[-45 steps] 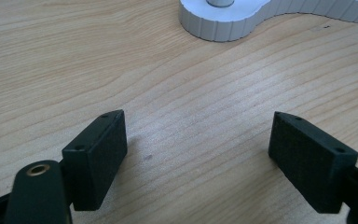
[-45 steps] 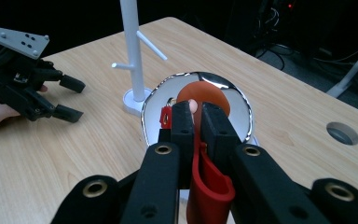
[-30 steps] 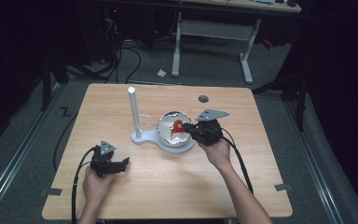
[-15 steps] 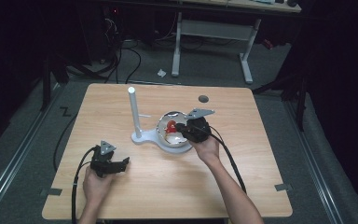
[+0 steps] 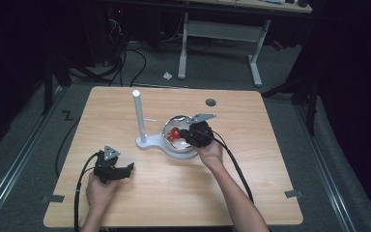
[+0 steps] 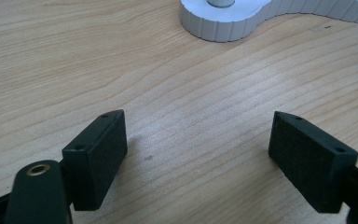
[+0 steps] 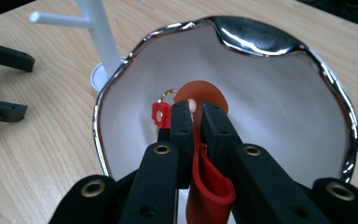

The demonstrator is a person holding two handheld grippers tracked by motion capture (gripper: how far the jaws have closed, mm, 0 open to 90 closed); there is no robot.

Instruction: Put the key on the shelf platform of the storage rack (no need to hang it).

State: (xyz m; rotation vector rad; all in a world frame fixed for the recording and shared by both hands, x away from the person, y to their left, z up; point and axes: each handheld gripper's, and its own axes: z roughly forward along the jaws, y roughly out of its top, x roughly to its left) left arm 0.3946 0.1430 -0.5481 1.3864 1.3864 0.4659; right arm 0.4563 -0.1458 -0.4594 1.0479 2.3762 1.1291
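we list: red rubbery strap (image 7: 208, 184) with round end and gold ring, inside white, chrome-rimmed bowl (image 7: 279, 112) beside white post stand (image 5: 139, 121).

A bowl (image 5: 189, 145) sits mid-table (image 5: 270, 174), right of a post (image 5: 138, 116) (bases touching).

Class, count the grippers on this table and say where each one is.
2. The left gripper rests on the table's near-left part, jaws open. The right gripper reaches into the bowl, clamping a red strap.
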